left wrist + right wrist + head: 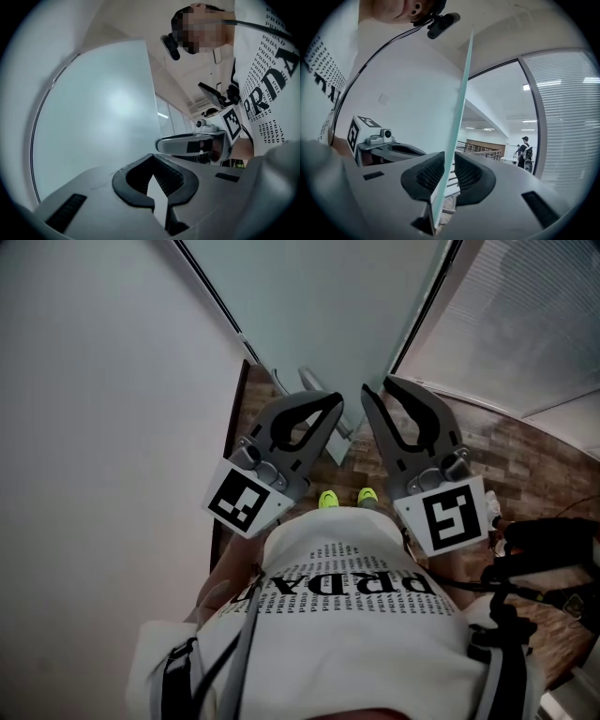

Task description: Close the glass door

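White shirt [356, 615]: nearest, below both grippers. Right gripper [449, 171]: jaws clamped on the door [461, 93] edge, glass rising between the pads. Left gripper [153, 157]: jaws together, nothing held, just beside the right gripper, door panel ahead of it. Wall [103, 427]: left of left gripper. Blinds [525, 324]: right of right gripper.
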